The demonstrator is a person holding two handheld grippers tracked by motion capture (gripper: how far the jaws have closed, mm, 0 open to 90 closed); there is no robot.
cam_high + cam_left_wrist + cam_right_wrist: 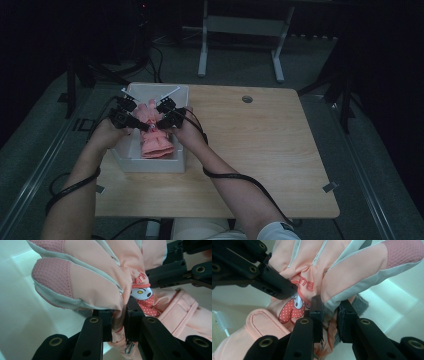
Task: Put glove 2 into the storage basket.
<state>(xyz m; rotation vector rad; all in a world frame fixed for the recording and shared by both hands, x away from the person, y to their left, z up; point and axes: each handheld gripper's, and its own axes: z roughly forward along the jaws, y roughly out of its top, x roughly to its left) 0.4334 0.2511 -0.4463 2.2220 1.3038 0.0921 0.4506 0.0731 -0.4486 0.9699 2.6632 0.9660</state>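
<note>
left gripper (118, 322) pinches a fold of the pink glove (95, 282).

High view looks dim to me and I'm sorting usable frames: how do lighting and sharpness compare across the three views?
High view: underexposed, surroundings nearly black, the pink padded glove in the white rectangular bin soft on detail. Left gripper view: bright, the glove sharp, the bin wall washed out pale. Right gripper view: equally bright, the glove's print crisp, the near black jaws slightly soft.

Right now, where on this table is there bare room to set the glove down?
The wooden table is bare right of the white bin, up to its round hole. The bin is crowded: pink glove, left tool, right tool.
</note>
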